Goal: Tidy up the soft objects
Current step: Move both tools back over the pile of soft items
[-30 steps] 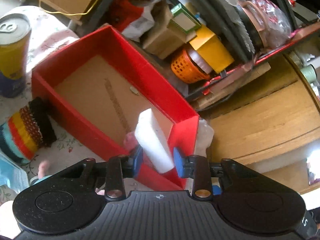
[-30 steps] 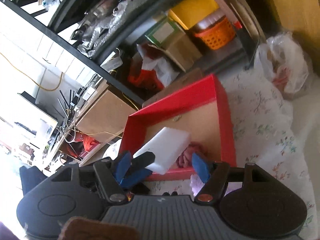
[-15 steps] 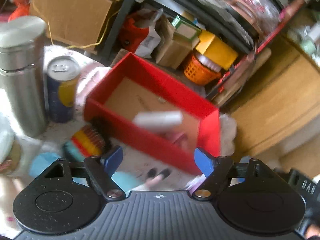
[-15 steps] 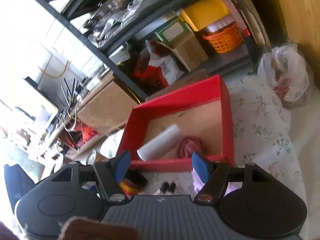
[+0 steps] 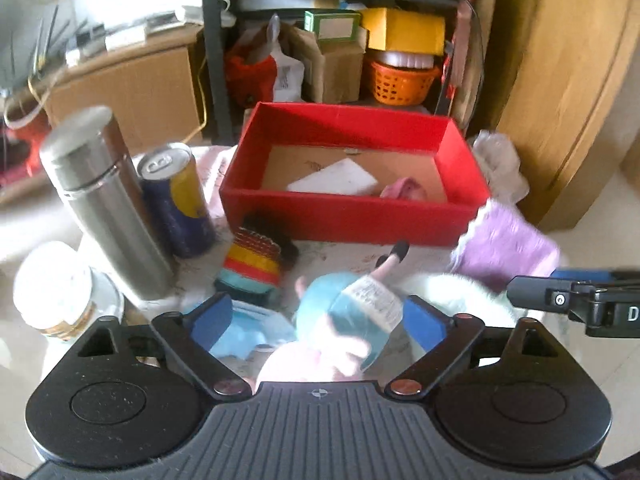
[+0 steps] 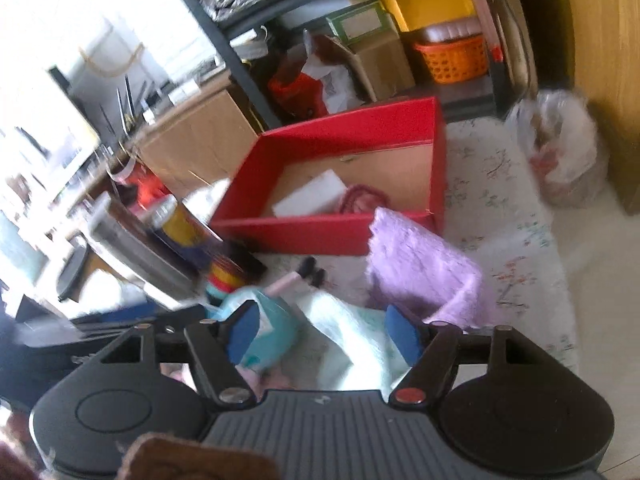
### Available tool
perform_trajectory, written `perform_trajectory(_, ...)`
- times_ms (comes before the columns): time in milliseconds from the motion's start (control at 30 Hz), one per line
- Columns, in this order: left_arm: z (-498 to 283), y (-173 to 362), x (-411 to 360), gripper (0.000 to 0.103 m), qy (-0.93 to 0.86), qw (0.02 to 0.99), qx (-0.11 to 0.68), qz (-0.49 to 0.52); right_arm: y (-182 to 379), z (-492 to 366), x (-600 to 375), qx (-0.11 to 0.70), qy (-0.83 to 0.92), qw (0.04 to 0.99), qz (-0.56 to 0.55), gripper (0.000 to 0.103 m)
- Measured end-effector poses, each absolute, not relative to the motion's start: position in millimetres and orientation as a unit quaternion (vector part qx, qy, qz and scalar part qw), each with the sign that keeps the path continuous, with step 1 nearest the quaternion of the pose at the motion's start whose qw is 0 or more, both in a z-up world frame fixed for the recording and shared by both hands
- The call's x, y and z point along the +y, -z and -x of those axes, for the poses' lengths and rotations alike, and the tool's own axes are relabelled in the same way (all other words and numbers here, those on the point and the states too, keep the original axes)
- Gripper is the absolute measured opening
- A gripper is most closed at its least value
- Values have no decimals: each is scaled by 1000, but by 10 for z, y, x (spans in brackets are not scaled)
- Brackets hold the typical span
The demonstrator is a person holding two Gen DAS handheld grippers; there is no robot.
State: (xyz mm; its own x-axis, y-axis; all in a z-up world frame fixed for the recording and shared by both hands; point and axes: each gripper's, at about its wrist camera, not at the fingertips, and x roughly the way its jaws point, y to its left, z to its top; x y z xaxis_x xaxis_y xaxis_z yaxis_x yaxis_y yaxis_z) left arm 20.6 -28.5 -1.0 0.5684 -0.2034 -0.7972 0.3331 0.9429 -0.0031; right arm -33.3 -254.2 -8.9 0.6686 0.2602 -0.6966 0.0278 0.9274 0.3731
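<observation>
Left wrist view, far left of frame: white lidded jar (image 5: 60,286), then steel flask (image 5: 106,200) upright, with blue-and-yellow can (image 5: 176,198) just beside it

Lower centre-left: striped knitted item (image 5: 256,262) on the floral cloth, touching the near wall of the red box (image 5: 348,218)

Inside the box: white sponge block (image 5: 334,180) lying flat at centre, pink fabric piece (image 5: 404,190) just right of it

Bottom centre: left gripper (image 5: 318,322) spread wide, nothing pinched; teal plush doll (image 5: 352,308) lying between the blue pads, blurred, contact not determinable

Right of centre: purple towel (image 5: 506,246) near the box's right corner; white fluffy cloth (image 5: 452,288) below it

Right edge: part of the other gripper visible

Right wrist view, left of frame: flask and can blurred

Centre: red box (image 6: 320,232) holding sponge block (image 6: 310,196) and pink fabric (image 6: 364,200)

Lower centre: right gripper (image 6: 324,332) spread wide, empty, positioned over pale mint cloth (image 6: 352,336); teal doll (image 6: 272,328) behind the left pad

Right of centre: purple towel (image 6: 424,272) resting against the box front, on the floral cloth (image 6: 516,240)
</observation>
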Motion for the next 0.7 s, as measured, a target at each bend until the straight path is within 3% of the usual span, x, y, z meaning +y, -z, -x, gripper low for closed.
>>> perform_trajectory(167, -128, 23, -292, 91, 153, 880, 442, -78, 140, 445, -2445, 404, -44, 905, -123, 48)
perform_trajectory(700, -294, 341, -425, 91, 186, 836, 513, -59, 205, 454, -2468, 422, -34, 898, -118, 52)
